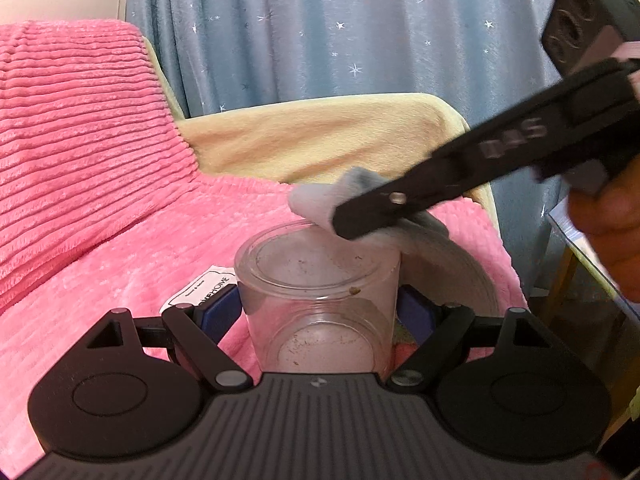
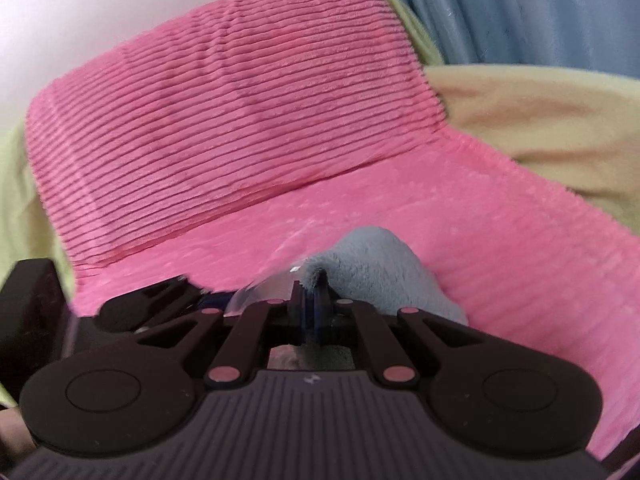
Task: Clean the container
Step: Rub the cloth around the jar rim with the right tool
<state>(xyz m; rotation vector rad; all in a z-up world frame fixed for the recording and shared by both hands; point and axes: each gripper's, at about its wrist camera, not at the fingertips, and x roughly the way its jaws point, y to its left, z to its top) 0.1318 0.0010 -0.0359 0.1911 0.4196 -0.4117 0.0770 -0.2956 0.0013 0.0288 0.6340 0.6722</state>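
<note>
Container (image 1: 320,292), clear and speckled with crumbs inside, stood upright between my left gripper (image 1: 318,308)'s closed blue pads above the pink blanket (image 1: 100,160); my right gripper (image 2: 310,300), clamped tight on a grey cloth (image 1: 320,200), hung at its open rim, angled down from the right.

Blanket (image 1: 100,152): pink, ribbed stripes. Curtain (image 1: 320,28): blue-grey, white stars. Sofa (image 1: 340,136): pale yellow. Cloth (image 2: 372,268): grey-blue. Jar (image 1: 316,280): clear, brown specks. Gripper pads (image 1: 218,312): blue.
</note>
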